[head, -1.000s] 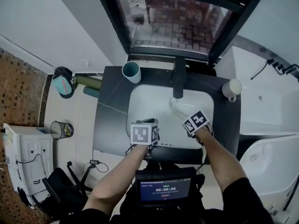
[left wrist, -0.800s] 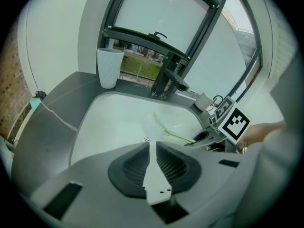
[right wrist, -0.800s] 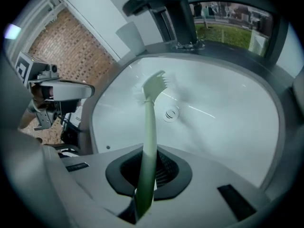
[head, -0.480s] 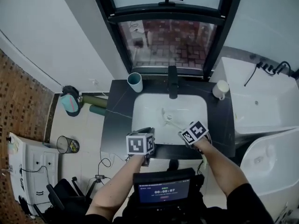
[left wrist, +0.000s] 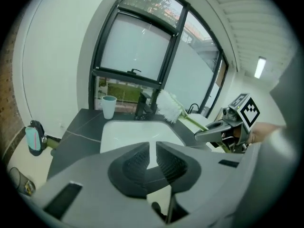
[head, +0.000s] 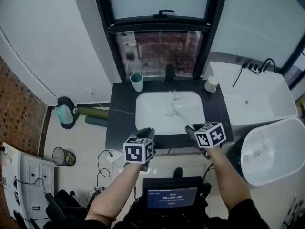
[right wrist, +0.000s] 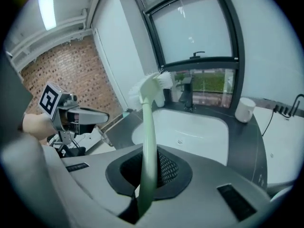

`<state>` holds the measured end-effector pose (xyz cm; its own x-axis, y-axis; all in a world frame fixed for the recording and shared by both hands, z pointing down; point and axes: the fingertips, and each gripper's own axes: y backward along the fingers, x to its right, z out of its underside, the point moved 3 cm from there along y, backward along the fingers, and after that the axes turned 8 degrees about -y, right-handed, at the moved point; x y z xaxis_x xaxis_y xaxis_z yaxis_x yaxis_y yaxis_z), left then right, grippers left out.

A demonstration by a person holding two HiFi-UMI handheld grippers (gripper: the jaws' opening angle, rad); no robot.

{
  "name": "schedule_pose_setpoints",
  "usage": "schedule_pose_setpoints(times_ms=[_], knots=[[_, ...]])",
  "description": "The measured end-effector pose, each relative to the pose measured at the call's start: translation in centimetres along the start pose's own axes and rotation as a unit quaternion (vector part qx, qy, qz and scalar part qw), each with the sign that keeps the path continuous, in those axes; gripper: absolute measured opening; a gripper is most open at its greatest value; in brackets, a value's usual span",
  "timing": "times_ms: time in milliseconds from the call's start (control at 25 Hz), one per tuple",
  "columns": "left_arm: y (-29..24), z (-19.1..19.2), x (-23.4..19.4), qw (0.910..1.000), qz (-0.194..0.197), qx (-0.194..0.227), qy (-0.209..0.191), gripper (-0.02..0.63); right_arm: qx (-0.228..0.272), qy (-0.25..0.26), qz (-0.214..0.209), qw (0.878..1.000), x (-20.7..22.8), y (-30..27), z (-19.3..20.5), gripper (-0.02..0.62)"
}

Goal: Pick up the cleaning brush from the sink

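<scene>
The right gripper (head: 191,130) is clenched on the brush (head: 174,112). In the right gripper view the pale green handle (right wrist: 147,141) runs straight up out of the closed pads (right wrist: 164,167), and the white bristle head stands at its top end. The brush is in the air, clear of the sink (head: 152,116). In the head view its handle slants from the jaws, near the front right corner of the basin, up and back, so that the head hangs over the middle of the basin. The left gripper view shows the same head (left wrist: 168,106) floating in front of the faucet (left wrist: 142,107), with the right gripper (left wrist: 209,134) holding the handle's far end.

The left gripper (head: 144,132) hangs over the front edge of the counter (head: 121,123), just left of the sink's middle and well apart from the brush. Its jaws are drawn almost together, with only a thin slit between the ribbed pads (left wrist: 135,160) and nothing in it.

The white basin sits in the middle of the dark counter and nothing lies in it. The black faucet (head: 169,75) stands at the middle of the back edge. A blue cup (head: 137,81) stands upright near the back left corner, and a white cup (head: 211,83) near the back right corner. A black-framed window (head: 159,51) rises behind the counter's back edge.
</scene>
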<state>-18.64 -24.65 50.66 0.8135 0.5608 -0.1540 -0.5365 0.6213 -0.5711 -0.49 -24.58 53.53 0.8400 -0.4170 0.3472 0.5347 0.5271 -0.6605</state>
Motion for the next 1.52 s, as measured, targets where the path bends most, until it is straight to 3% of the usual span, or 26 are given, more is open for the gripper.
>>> schedule_pose_setpoints(times_ms=[200, 280, 360, 520, 720, 880, 1160, 1520], knots=[[7.6, -0.9, 3.5, 0.9979, -0.005, 0.06, -0.024, 0.056, 0.085, 0.021, 0.034, 0.996, -4.5, 7.8, 0.9, 0.002], [10.1, -1.6, 5.0, 0.9965, -0.007, 0.078, -0.026, 0.011, 0.117, 0.032, 0.048, 0.991, -5.6, 10.8, 1.0, 0.002], [12.1, -2.4, 7.1, 0.9939, -0.017, 0.103, -0.036, 0.011, 0.149, 0.038, 0.057, 0.986, -6.2, 14.0, 1.3, 0.002], [15.1, -3.7, 10.8, 0.9848, -0.049, 0.16, -0.046, 0.011, 0.205, 0.045, 0.072, 0.975, -6.3, 20.2, 1.9, 0.002], [17.2, -4.5, 12.5, 0.9707, -0.054, 0.228, -0.052, 0.009, 0.272, 0.045, 0.069, 0.959, -7.0, 25.0, 1.7, 0.002], [18.9, -5.0, 13.2, 0.9577, -0.059, 0.269, -0.083, 0.011, 0.322, 0.066, 0.07, 0.942, -7.9, 27.2, 1.8, 0.002], [20.2, -4.0, 12.6, 0.949, -0.061, 0.293, -0.099, 0.009, 0.381, 0.086, 0.064, 0.918, -8.2, 29.3, 2.5, 0.002], [20.5, -3.8, 11.9, 0.9344, -0.097, 0.325, -0.109, 0.009, 0.393, 0.119, 0.062, 0.91, -8.3, 28.9, 2.8, 0.002]])
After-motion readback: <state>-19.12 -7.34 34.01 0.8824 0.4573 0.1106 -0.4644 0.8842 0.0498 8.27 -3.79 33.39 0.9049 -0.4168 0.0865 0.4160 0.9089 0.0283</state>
